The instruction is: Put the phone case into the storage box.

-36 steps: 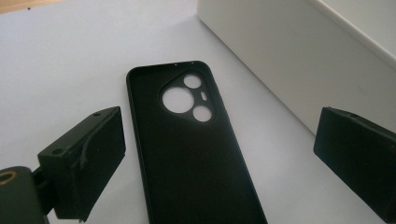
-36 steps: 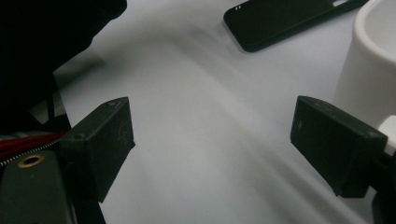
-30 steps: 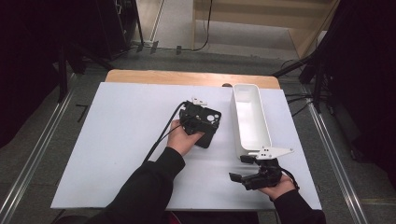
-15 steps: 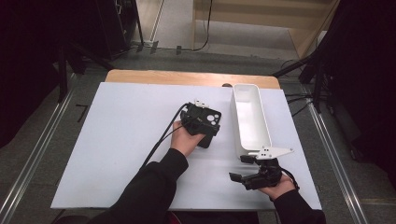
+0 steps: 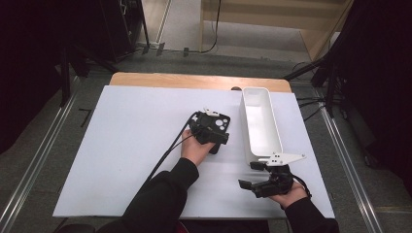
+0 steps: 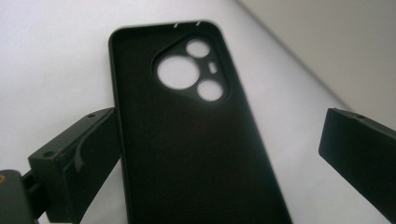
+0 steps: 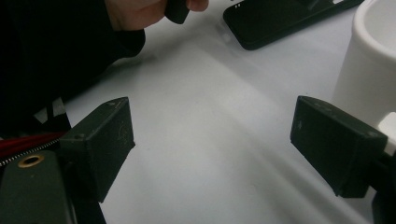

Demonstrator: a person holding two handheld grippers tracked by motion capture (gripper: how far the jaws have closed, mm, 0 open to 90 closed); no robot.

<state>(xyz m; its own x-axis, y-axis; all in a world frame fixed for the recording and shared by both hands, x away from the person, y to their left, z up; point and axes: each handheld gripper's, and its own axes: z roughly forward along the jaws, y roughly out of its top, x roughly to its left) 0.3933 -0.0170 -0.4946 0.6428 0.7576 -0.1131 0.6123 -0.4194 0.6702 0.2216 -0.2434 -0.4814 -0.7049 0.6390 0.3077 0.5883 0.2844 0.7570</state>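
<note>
Two grippers work over the white sheet (image 5: 121, 145): your left gripper (image 5: 210, 130) hovers over the black phone case (image 5: 221, 127) beside the white bin (image 5: 261, 124), while your right gripper (image 5: 265, 180) sits near the table's front edge, jaws wide and empty. From above, your left hand hides most of the case; the left gripper view reveals the case (image 6: 187, 140) lying inside-up with its camera cut-outs far from you, one jaw beside its edge, the other well apart; the right gripper view adds the bin's wall (image 7: 364, 70) beside one jaw.

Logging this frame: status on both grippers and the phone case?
Left gripper open, jaws straddling the black phone case, not clamped. Right gripper open, empty, near the white bin. Case flat on the table. Nothing in the way.
</note>
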